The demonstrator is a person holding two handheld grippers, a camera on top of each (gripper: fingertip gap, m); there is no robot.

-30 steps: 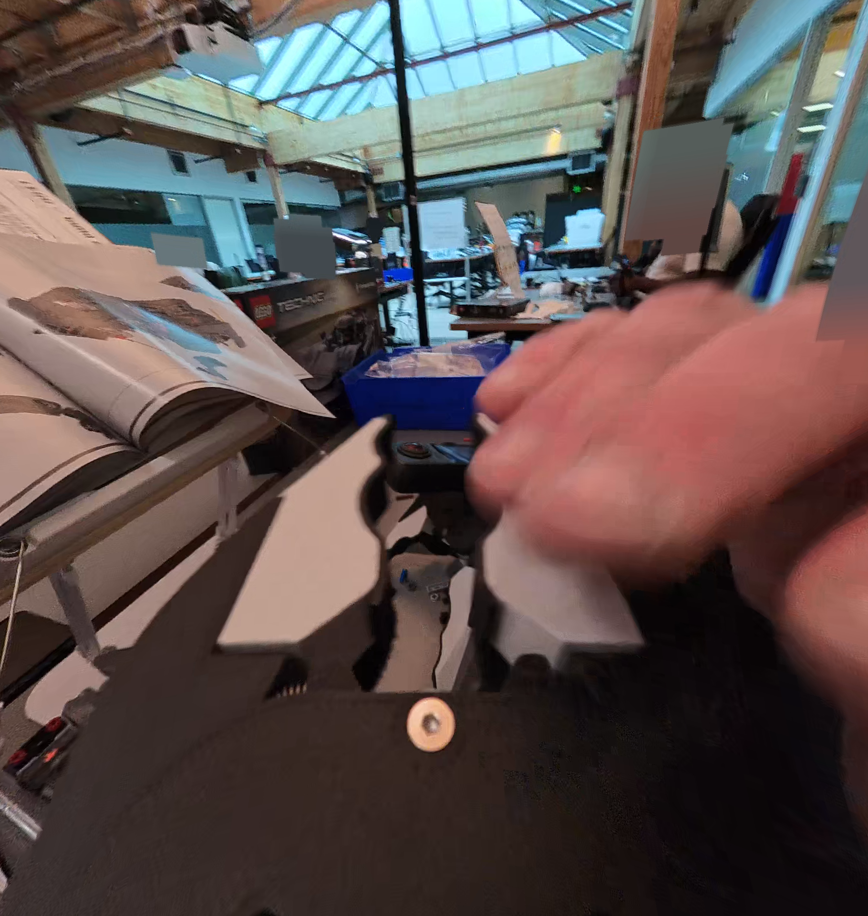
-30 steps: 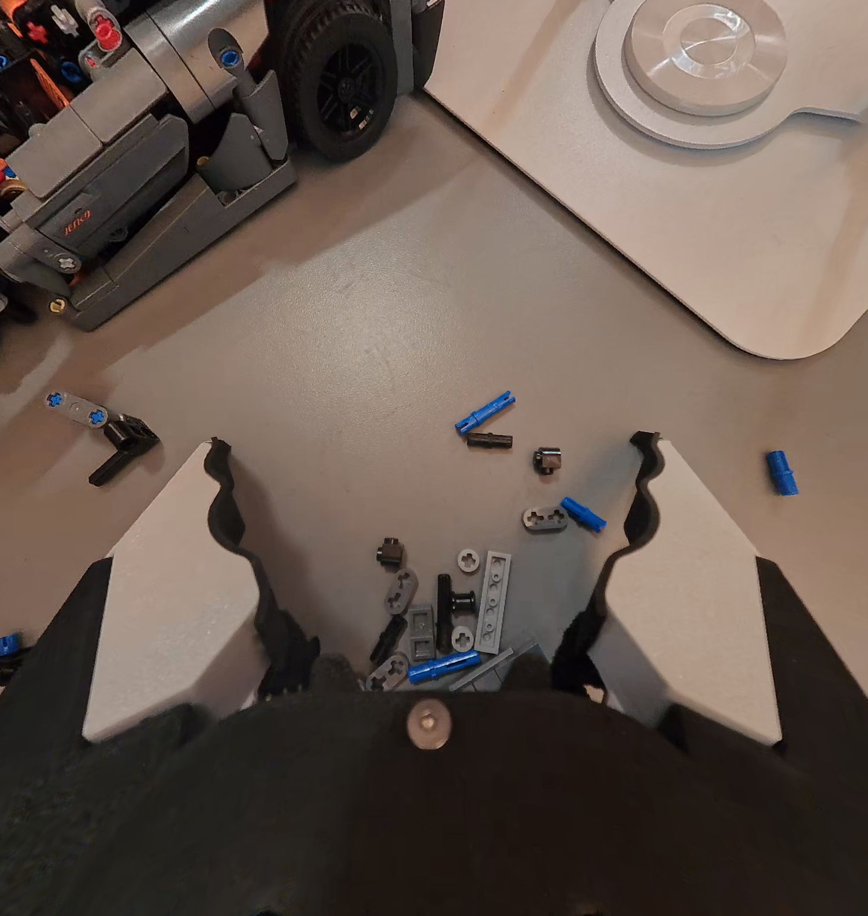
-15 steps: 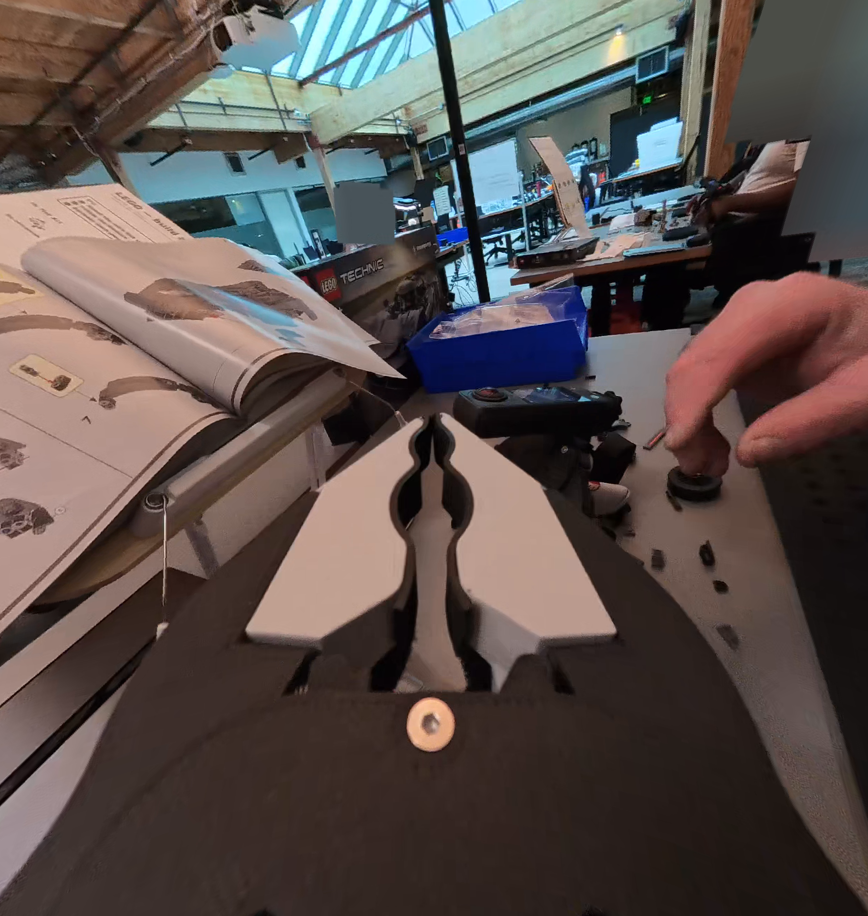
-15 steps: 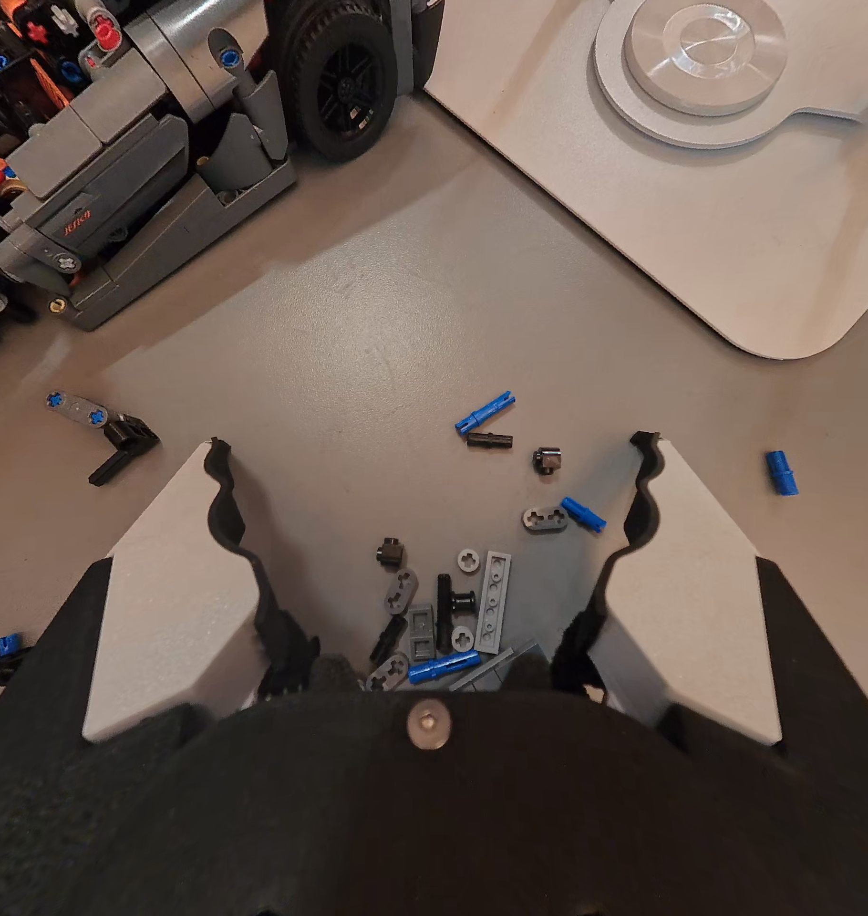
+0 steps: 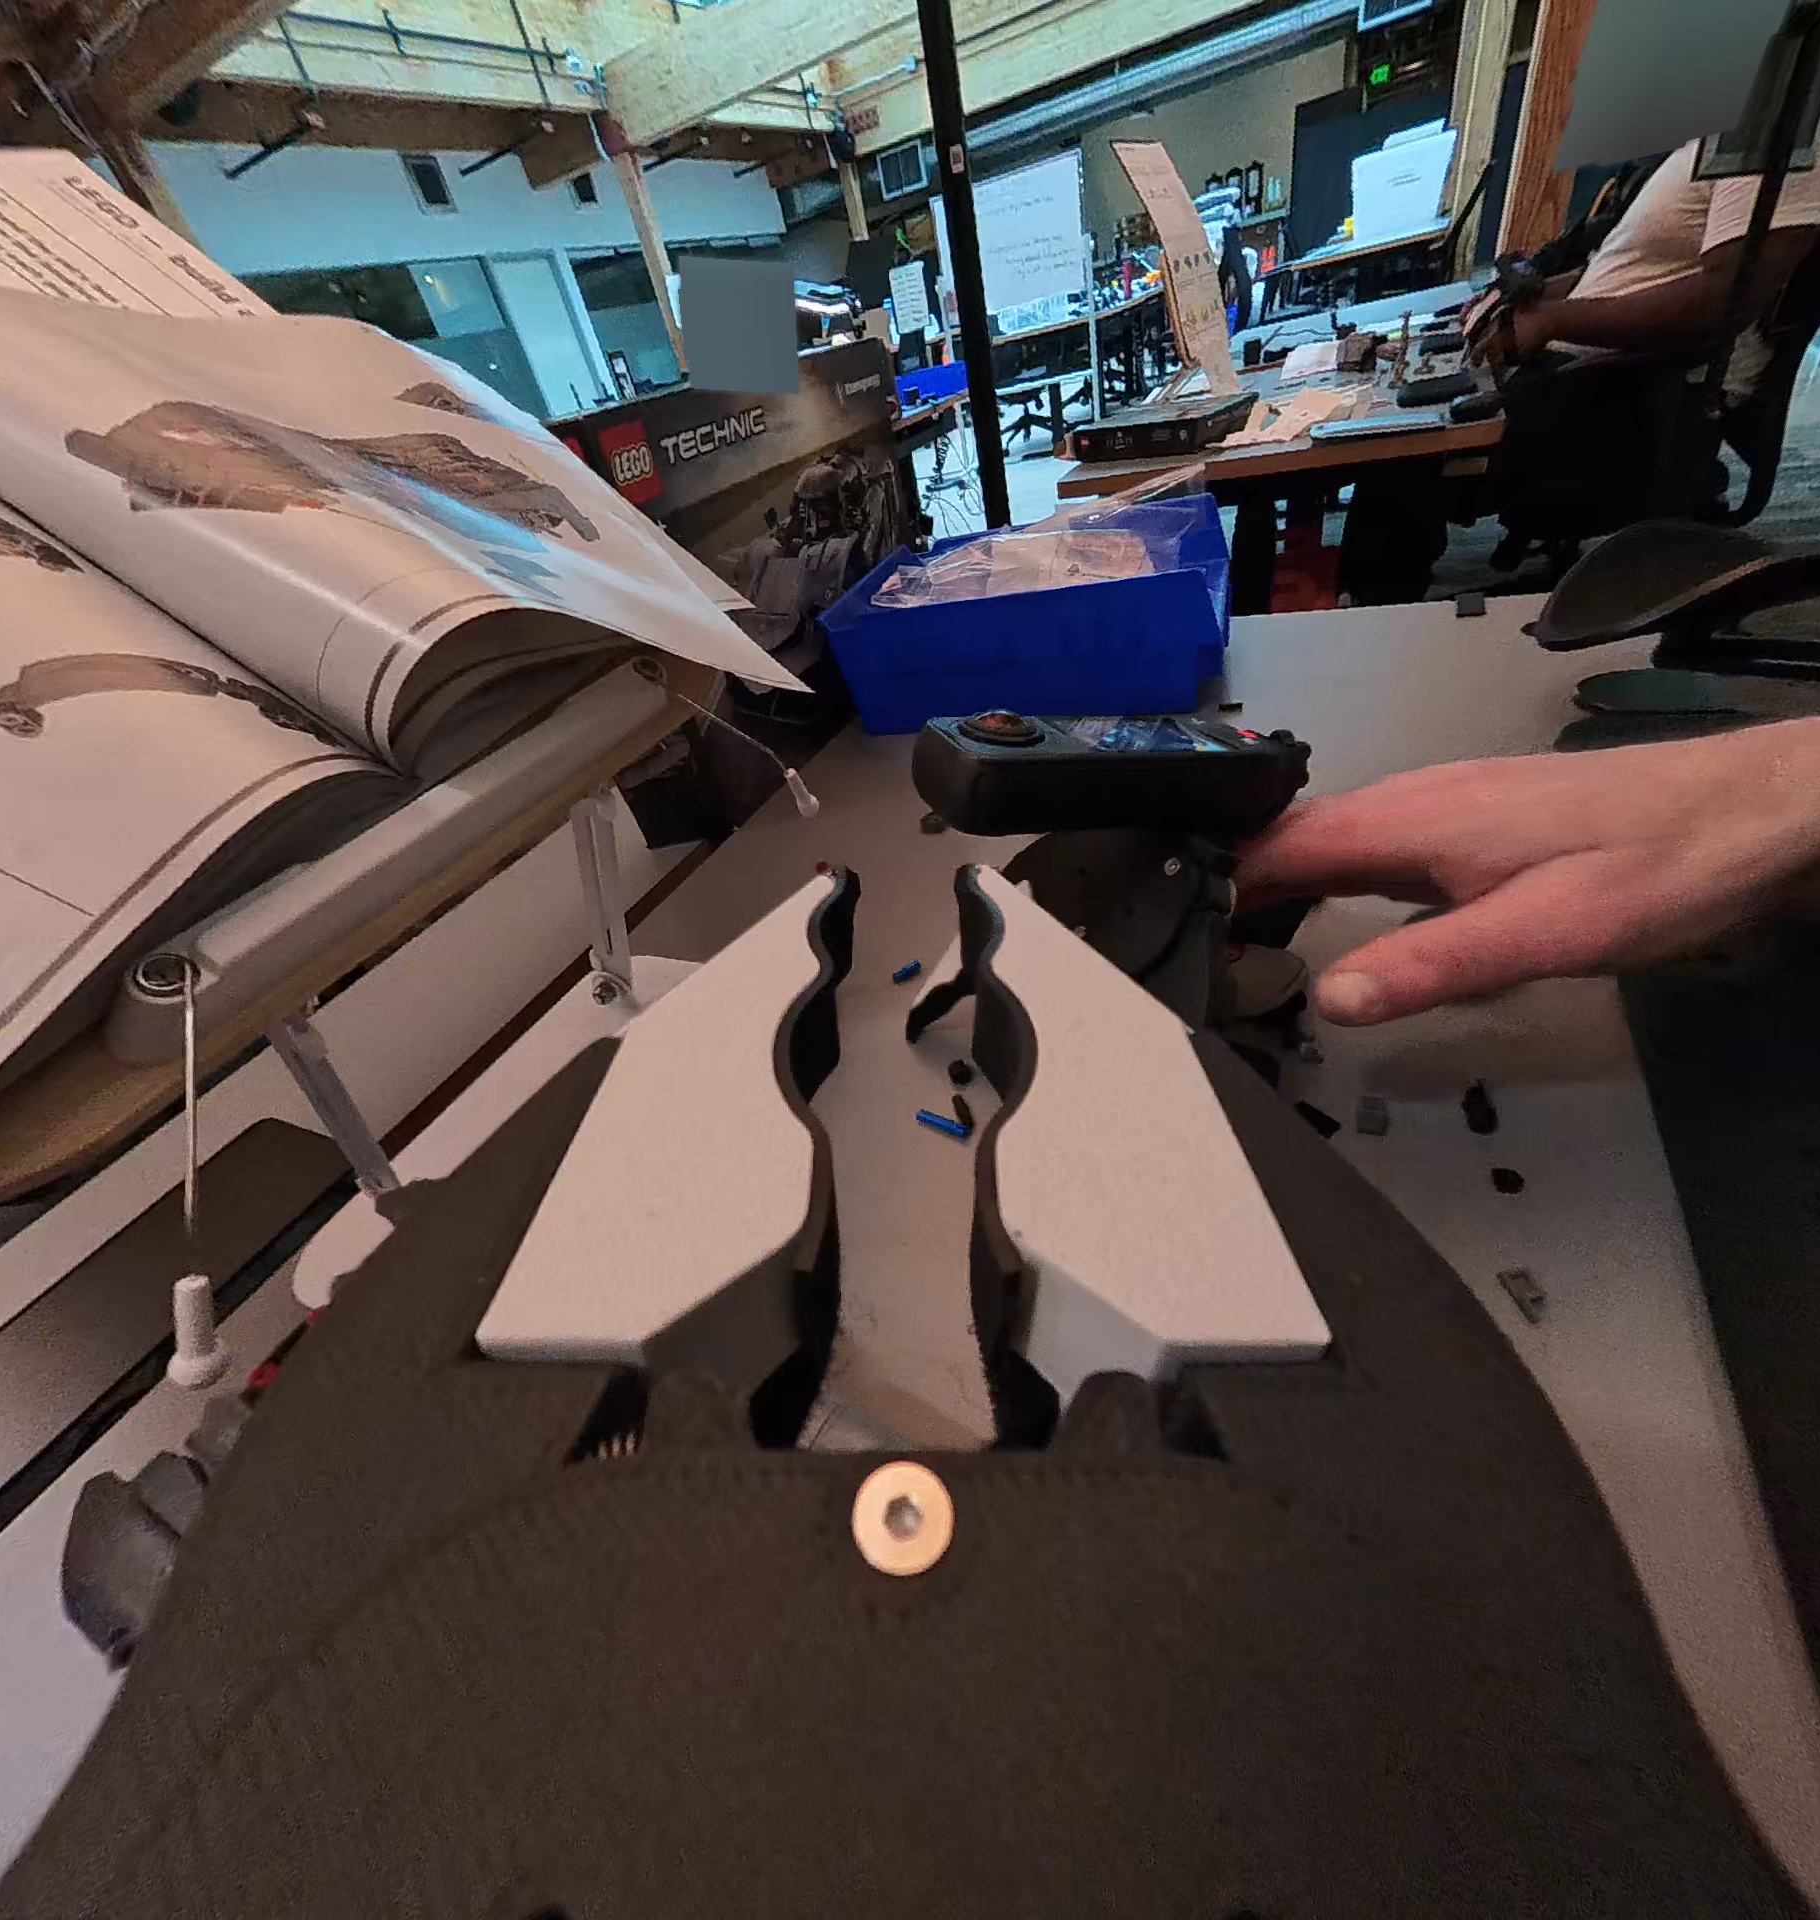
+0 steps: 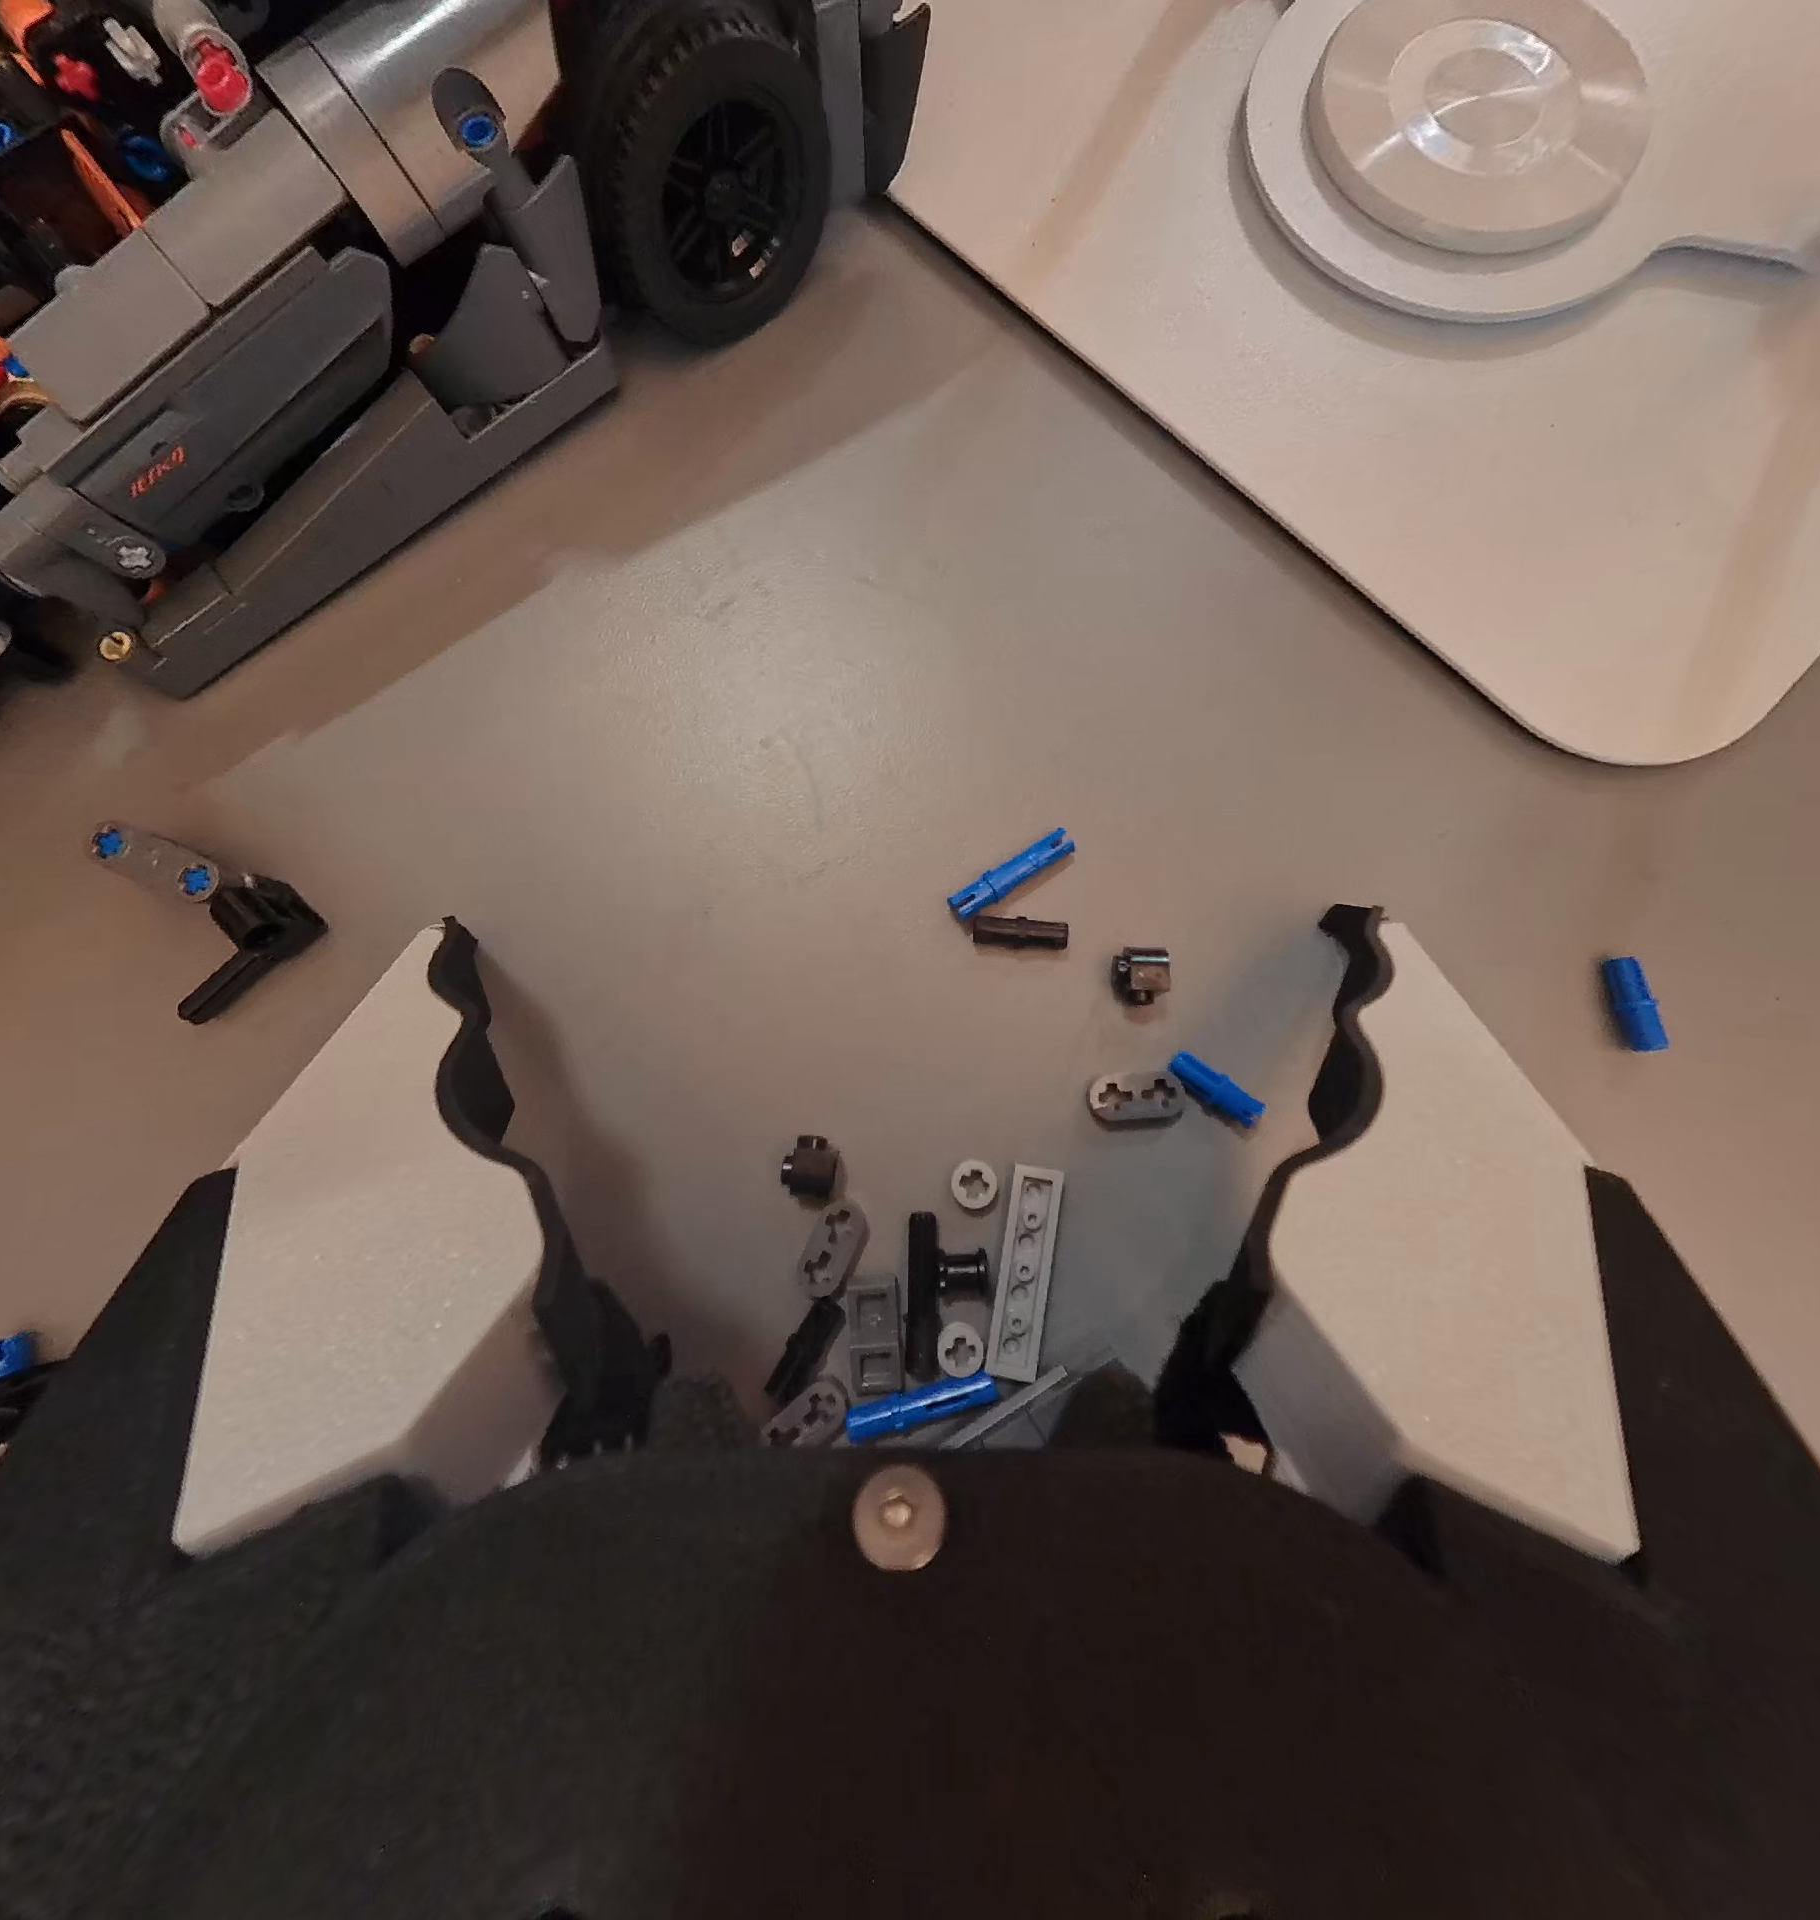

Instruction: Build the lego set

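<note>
My left gripper (image 5: 906, 883) hovers low over the grey table (image 5: 1405, 665), its fingers slightly apart with nothing between them. A blue pin (image 5: 937, 1120) and small black pieces lie on the table beneath it. A bare hand (image 5: 1508, 883) reaches to the black camera body of the right gripper (image 5: 1103, 769). My right gripper (image 6: 906, 920) is wide open and empty above a pile of loose grey, black and blue Lego parts (image 6: 927, 1299). The grey Lego vehicle (image 6: 314, 343) with a black wheel (image 6: 719, 177) stands at the upper left of the right wrist view.
An open instruction book (image 5: 262, 582) sits on a stand at the left. A blue bin (image 5: 1031, 634) and the Lego box (image 5: 719, 457) stand behind. A white stand base (image 6: 1405, 468) with a round disc (image 6: 1477, 114) lies at upper right. Single blue pins (image 6: 1633, 1003) are scattered. The gap from one gripper's tips to the other's is roughly 20 centimeters. My left tips are roughly 20 centimeters from the open instruction book (image 5: 262, 582).
My left gripper was shut on nothing half a second ago and has opened a little, tilting down. The hand moved from in front of its fingers toward the right gripper. The right gripper is unmoved.
</note>
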